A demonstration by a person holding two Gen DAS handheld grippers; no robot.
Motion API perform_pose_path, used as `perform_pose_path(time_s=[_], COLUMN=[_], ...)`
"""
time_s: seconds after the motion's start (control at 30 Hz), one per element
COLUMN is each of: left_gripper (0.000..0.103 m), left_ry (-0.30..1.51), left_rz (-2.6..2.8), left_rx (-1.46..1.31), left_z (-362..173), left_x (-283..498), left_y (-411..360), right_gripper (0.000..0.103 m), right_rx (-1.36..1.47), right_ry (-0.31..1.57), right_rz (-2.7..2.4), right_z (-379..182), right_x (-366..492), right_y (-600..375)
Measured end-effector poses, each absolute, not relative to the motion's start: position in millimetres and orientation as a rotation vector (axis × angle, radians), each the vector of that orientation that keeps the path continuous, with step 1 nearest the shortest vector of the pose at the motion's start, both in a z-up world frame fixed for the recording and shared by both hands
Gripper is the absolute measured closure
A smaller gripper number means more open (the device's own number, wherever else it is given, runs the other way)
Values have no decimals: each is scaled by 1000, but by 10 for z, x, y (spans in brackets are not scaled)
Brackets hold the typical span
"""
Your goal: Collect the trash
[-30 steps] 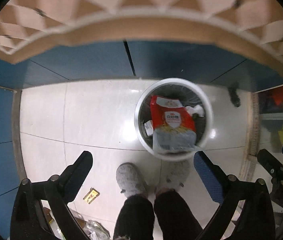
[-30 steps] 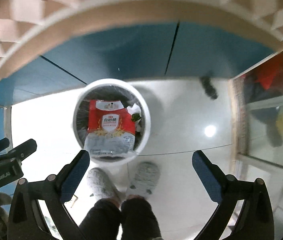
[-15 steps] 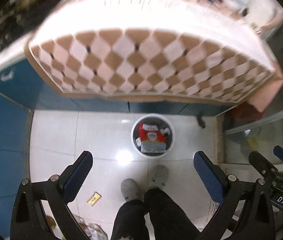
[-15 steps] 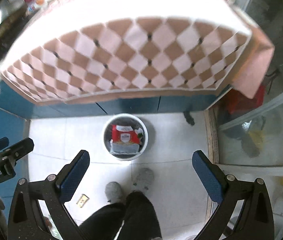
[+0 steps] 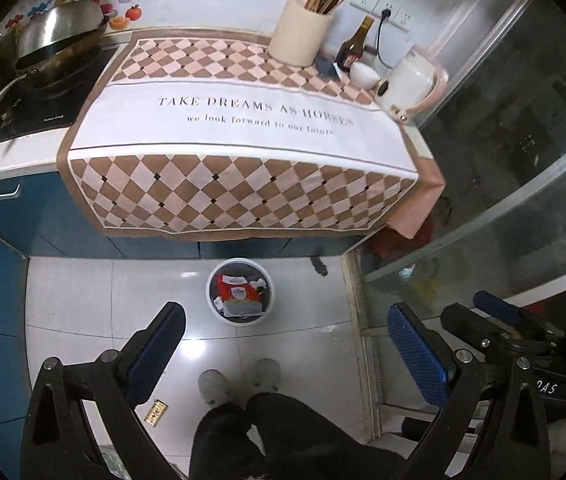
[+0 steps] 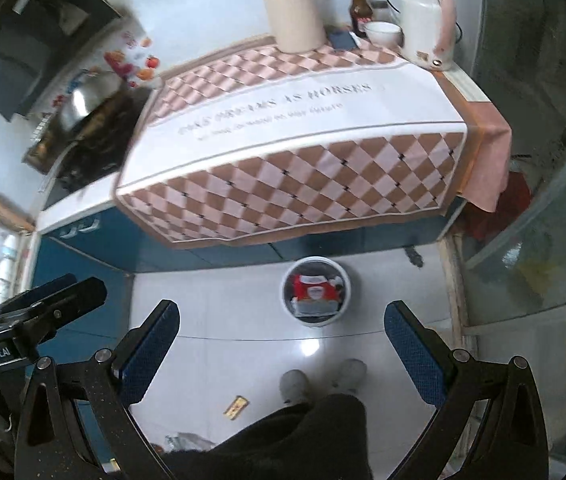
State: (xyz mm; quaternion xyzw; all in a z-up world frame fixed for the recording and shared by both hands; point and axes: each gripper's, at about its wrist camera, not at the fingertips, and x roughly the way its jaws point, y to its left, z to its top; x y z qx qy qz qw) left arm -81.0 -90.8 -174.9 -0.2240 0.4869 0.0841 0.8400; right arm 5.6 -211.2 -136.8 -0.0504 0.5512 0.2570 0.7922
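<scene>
A white round trash bin point(image 5: 219, 308) point(image 6: 345, 280) stands on the tiled floor in front of the counter. A red and white food bag point(image 5: 239, 294) point(image 6: 315, 292) lies inside it with other scraps. A small yellow wrapper point(image 5: 156, 412) point(image 6: 236, 406) lies on the floor near the person's feet. My left gripper point(image 5: 283, 344) is open and empty, held high above the floor. Held at about the same height, my right gripper point(image 6: 281, 342) is open and empty too.
A checked cloth point(image 5: 243, 184) point(image 6: 303, 184) covers the counter, with a utensil holder point(image 5: 301, 38), dark bottle point(image 5: 357, 42), bowl point(image 6: 383, 32) and kettle point(image 5: 411, 84) at the back. A wok point(image 5: 59, 36) sits left. Glass panels point(image 5: 503, 184) stand right. Grey slippers point(image 5: 213, 386) stand below.
Both grippers have risen far above the bin, so it looks much smaller and the countertop has come into view. Both stay open and empty.
</scene>
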Motion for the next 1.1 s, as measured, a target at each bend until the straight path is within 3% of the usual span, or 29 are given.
perform_pose_path(time_s=[0.4, 1.1], left_gripper=[0, 0], left_ry=[982, 1001], left_rz=[170, 176], left_rx=[-522, -588], left_z=[-1328, -1434], left_x=[-1006, -1074], left_y=[-1061, -1152], right_gripper=[0, 0], right_rx=[-91, -108], right_ry=[1183, 1242], right_rz=[663, 707], right_z=[-833, -940], right_x=[-105, 26], right_y=[-2181, -2267])
